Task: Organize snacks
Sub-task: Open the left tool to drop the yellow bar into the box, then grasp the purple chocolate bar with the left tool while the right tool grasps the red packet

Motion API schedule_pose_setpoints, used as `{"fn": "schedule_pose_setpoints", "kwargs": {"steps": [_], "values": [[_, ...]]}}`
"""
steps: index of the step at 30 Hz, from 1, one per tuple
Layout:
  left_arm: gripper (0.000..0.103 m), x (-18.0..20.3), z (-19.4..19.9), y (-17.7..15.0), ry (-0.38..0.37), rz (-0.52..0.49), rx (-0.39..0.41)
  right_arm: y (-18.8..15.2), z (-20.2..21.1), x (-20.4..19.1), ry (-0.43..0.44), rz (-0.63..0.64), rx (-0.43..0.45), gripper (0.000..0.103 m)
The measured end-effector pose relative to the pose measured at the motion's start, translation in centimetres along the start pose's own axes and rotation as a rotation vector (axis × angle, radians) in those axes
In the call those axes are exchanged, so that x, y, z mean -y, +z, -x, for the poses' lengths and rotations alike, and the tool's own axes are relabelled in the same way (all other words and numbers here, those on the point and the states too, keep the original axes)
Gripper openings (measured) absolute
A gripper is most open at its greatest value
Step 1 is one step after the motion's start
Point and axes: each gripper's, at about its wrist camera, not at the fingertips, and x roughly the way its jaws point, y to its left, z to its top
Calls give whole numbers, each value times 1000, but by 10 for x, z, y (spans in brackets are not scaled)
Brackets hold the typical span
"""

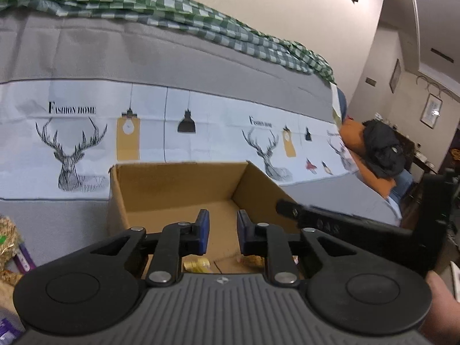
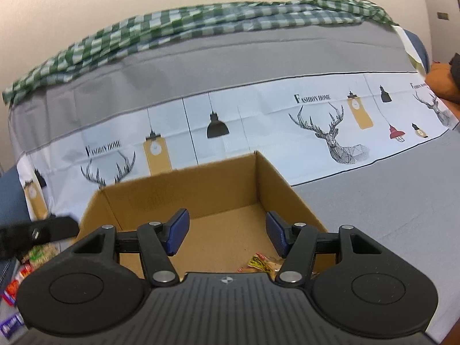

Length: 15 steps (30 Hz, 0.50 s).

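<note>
L gripper: blue pads narrowly apart, nothing between them, poised over open cardboard box. R gripper: pads spread wide, empty, over same box. Box floor near front: yellow snack packet w/ a few more wrappers beside it. More snack packs outside box, to its left. Box sits on grey sofa cover w/ deer-print band; green checked cloth along top.

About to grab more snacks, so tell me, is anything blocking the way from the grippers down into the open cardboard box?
Nothing visible does. The left gripper and right gripper both hang empty over the open brown cardboard box, which has no lid or flap across its top. Only a few wrapped snacks lie on its floor.
</note>
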Motion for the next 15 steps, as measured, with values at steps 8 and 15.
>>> {"fn": "schedule_pose_setpoints", "kwargs": {"steps": [8,15], "values": [[5,-50,46,5,37,-66,-136,-4,17,-27,50,-4,15,61],[2,-138,70,-35,141,118,-184,-11,27,-54,121,-13,11,53]]}}
